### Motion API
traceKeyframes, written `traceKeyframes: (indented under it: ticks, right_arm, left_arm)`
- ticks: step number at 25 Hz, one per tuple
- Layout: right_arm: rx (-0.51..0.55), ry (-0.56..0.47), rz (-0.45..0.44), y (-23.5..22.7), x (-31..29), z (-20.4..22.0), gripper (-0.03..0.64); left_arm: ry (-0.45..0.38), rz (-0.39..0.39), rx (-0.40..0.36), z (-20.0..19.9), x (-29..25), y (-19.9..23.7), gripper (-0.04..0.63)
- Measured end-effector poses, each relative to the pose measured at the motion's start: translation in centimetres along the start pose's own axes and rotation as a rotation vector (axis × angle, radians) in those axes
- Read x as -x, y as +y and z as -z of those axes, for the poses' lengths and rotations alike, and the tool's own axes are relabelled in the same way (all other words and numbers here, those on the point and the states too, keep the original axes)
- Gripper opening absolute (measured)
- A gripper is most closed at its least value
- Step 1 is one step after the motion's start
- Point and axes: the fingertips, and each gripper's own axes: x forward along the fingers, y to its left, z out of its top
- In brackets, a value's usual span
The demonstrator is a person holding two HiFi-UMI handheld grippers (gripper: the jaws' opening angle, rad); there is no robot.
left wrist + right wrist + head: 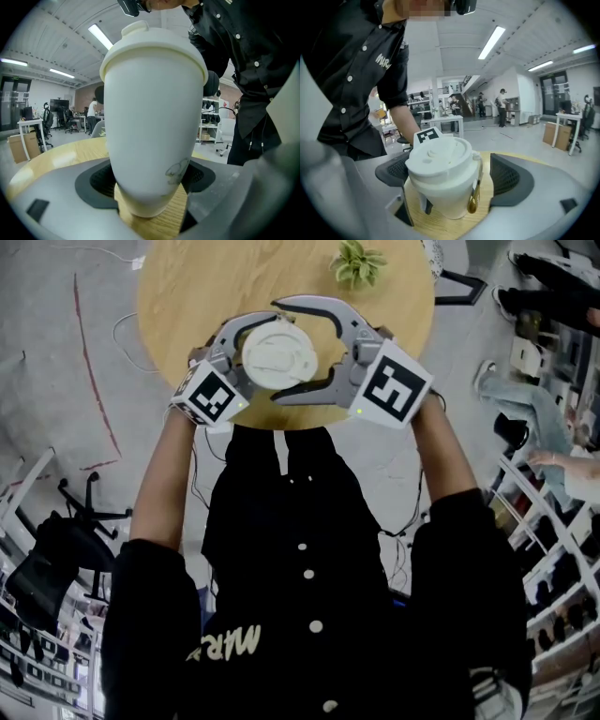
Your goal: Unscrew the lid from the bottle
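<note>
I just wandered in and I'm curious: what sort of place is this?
Probably an open-plan office or lab workspace. It has desks with office chairs, storage shelves along the side, and long strip lights on a high ceiling.

Open office: desks (29,123), swivel chairs (47,116), shelving (206,124), strip lights (491,42).

Small green plant (357,262) on round wooden table (187,296)
</note>
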Motion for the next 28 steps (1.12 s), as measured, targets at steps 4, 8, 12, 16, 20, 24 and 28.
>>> traceKeyframes:
  ticks: [4, 8, 12, 16, 20, 24, 28]
  right_arm:
    - [-0.097, -0.027, 0.193, -0.1, 1.4, -0.8, 0.518]
    - [-0.108, -0.031, 0.44, -0.7, 1.2, -0.6, 0.493]
    - [-0.115, -0.086, 0.506, -1.2, 0.4, -1.4, 0.453]
    - [-0.053, -0.091, 0.406, -1.0, 0.3, -1.5, 0.451]
    - [0.073, -0.106, 0.043, 0.4, -0.2, -1.7, 0.457]
    - [0.057, -0.076, -0.133, 1.0, -0.5, -0.9, 0.46]
    - [0.034, -0.06, -0.089, 1.0, -0.5, -0.8, 0.463]
  left_arm:
    - [-0.001, -0.005, 0.005, 0.0, 0.1, 0.0, 0.374]
    - [-0.002, -0.007, 0.005, 0.1, 0.0, 0.0, 0.374]
    - [-0.04, -0.016, 0.016, -0.3, -0.2, 0.1, 0.375]
    - [0.01, 0.006, -0.002, 0.1, -0.1, 0.1, 0.374]
    - [0.022, 0.028, -0.027, 0.1, -0.1, -0.2, 0.374]
    - [0.019, 0.031, -0.021, 0.1, -0.2, -0.1, 0.374]
    - [0.017, 0.034, -0.017, 0.1, -0.1, -0.3, 0.374]
